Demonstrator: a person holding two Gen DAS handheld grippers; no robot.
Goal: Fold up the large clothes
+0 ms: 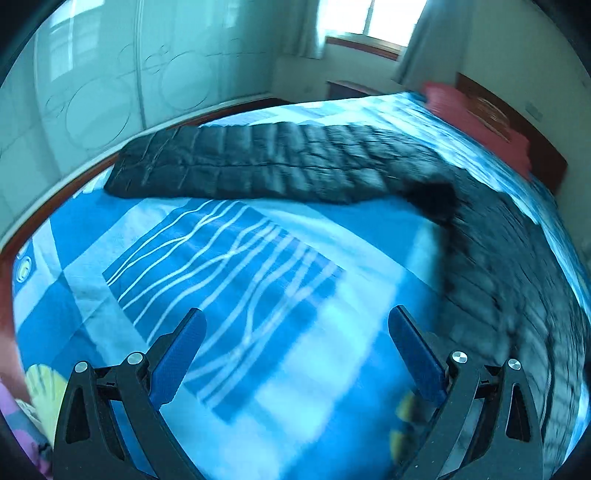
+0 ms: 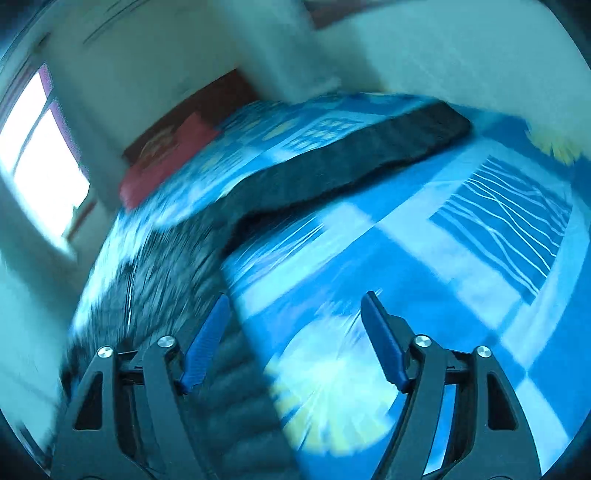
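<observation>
Two grippers hang over a bed (image 1: pixel 258 288) with a blue and white patterned cover, and neither one holds anything. The left gripper (image 1: pixel 297 325) has its blue fingers spread wide, with only the cover showing between them. The right gripper (image 2: pixel 295 314) also has its fingers apart, not so wide as the left one seems, and nothing is pressed by its pads; its left finger (image 2: pixel 207 347) appears over the edge of the garment, but the blur does not let me say if it touches. The task's thing is a long black quilted coat (image 1: pixel 266 166), spread flat on the bed beyond both grippers. It lies across the far part of the cover and then bends down along the right side in the left wrist view, and along the left side (image 2: pixel 177 280) in the right wrist view. A red pillow (image 1: pixel 476 114) lies at the wooden headboard (image 1: pixel 517 122), and a bright window (image 1: pixel 373 18) is behind.
</observation>
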